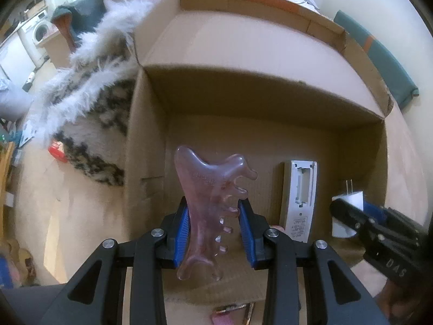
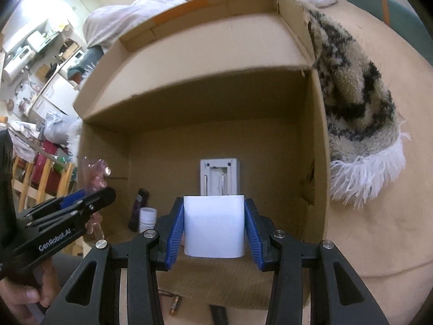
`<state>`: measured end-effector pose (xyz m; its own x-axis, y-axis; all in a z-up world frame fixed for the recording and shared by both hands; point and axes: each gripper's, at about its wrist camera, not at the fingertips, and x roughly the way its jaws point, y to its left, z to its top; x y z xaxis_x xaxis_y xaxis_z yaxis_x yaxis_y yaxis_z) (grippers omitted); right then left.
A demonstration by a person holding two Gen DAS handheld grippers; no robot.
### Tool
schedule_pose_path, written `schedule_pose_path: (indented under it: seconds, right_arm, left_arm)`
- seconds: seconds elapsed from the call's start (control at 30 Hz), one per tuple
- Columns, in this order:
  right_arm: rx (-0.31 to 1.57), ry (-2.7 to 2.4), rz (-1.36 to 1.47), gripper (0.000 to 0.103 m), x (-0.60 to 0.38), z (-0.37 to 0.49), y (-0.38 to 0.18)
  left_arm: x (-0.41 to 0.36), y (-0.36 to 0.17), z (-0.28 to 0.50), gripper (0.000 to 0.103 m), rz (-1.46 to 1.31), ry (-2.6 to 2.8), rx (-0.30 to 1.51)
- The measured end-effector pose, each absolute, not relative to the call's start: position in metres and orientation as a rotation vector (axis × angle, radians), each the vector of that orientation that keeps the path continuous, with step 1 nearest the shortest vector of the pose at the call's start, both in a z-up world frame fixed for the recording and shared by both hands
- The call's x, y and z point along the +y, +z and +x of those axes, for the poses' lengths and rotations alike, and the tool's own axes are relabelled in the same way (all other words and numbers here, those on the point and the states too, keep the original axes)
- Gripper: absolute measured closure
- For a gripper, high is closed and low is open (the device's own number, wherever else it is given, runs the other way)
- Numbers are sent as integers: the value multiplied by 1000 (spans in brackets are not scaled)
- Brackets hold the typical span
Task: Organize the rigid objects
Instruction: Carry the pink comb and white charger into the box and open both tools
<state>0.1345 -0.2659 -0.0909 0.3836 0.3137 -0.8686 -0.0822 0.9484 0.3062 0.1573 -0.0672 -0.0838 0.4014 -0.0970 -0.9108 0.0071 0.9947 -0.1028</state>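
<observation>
Here, one box point(image 2: 319, 140), one comb point(image 1: 208, 203), one charger point(image 2: 213, 227)

Soft, warm indoor light fills both views. The cardboard box point(image 1: 270, 135) holds deep shadow under its far flap, and its inner walls are dim. Fisheye bending curves every edge, with black corners. Slight motion blur softens the flap edges and the rug point(image 2: 351, 94).

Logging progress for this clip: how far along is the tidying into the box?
Done: a remote, dark tube and white bottle lie in the box. In hand: left tongs grip a pink comb, right tongs a charger. Left: batteries outside.
</observation>
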Motion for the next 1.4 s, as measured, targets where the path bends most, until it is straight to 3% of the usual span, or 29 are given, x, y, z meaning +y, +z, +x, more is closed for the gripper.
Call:
schedule_pose_path:
  seconds: [0.73, 1.17, 1.23, 1.27, 1.3, 1.4]
  right_arm:
    - [1246, 202, 89, 58, -235, 140, -128]
    - [1181, 239, 147, 58, -239, 142, -121]
    - [1152, 248, 152, 55, -237, 142, -114]
    - [1136, 249, 155, 45, -239, 141, -111]
    - [1119, 245, 158, 37, -240, 141, -108]
    - [1076, 249, 170, 33, -242, 139, -99]
  left_arm:
    - [-78, -119, 160, 71, -72, -82, 1175]
    - [-84, -109, 158, 71, -16, -81, 1122]
    - [-88, -106, 157, 71, -6, -85, 1122]
    - [-88, -105, 156, 71, -4, -88, 1124]
    - [-88, -104, 156, 69, -2, -87, 1125]
    - [-86, -97, 153, 45, 2, -89, 1119]
